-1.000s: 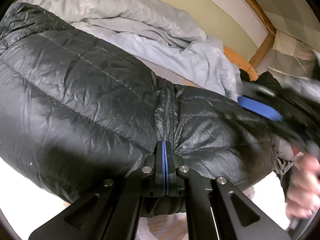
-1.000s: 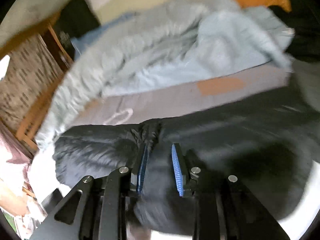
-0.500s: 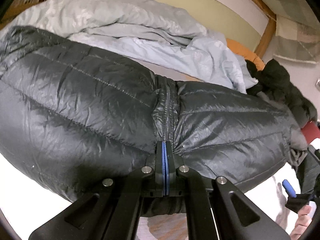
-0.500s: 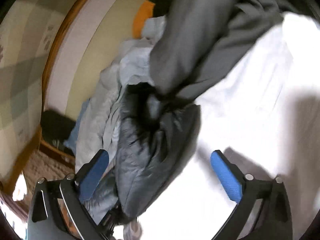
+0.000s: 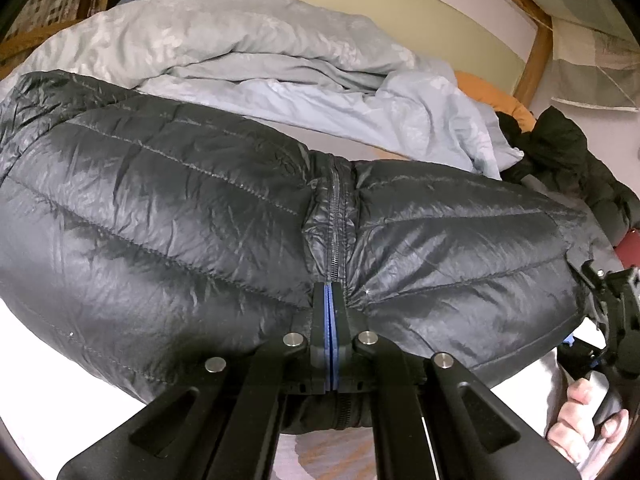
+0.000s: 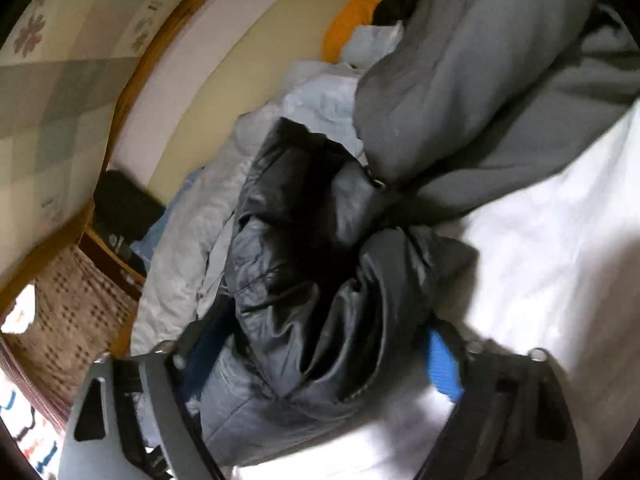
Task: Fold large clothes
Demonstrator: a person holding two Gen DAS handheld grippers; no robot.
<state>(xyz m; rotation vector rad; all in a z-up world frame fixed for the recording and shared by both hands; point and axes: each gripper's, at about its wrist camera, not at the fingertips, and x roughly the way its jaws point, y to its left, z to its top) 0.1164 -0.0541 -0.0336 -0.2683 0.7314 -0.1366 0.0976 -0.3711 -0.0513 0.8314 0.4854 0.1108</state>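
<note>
The left tool is pressed together on the hem of the black puffer jacket, its blue pads pinching the fabric right at the foot of the zipper. From there the jacket spreads out wide to both sides across the bed, shiny and crinkled, quilted in long stitched bands, with the closed zipper running straight away from the pads. The right tool is spread, its jaws closing, with a bunched end of the same jacket between them; whether the pads press it is blurred. In that view the jacket looks crumpled and folded on itself, lying on a white sheet beside a grey garment. Only the left wrist view shows the zipper, the flat quilted front, a pale blue duvet heaped behind the jacket, and a hand at the lower right edge gripping the other device. Only the right wrist view shows the patterned wall, the wooden bed frame seen side-on and a woven brown surface at the lower left.
</note>
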